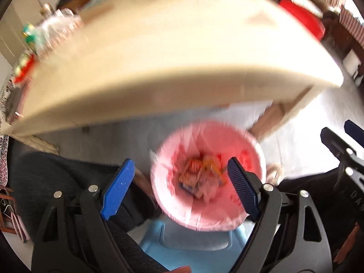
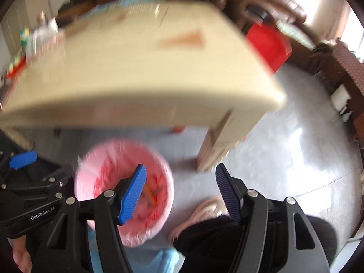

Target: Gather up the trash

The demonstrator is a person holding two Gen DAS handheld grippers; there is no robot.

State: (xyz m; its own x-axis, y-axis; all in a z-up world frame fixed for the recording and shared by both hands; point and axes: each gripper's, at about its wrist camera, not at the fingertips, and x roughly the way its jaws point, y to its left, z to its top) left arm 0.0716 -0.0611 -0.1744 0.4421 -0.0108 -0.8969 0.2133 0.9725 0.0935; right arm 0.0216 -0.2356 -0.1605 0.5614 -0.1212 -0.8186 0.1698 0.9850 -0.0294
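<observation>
A bin lined with a pink bag [image 1: 248,145] stands on the floor below the table's front edge; several crumpled orange and yellow wrappers [image 1: 200,177] lie inside it. My left gripper [image 1: 179,186] is open and empty, held above the bin's mouth. My right gripper [image 2: 180,193] is open and empty, above the floor just right of the bin [image 2: 102,166]. The left gripper [image 2: 22,159] shows at the left edge of the right wrist view. Both views are motion-blurred.
A cream wooden table [image 1: 170,56] fills the upper half of both views, with bottles and packets [image 1: 43,34] at its far left. A red container [image 2: 268,45] stands beyond its right end. A light blue stool [image 1: 193,245] sits under the bin side. Pink shoes [image 2: 204,213] rest on the grey floor.
</observation>
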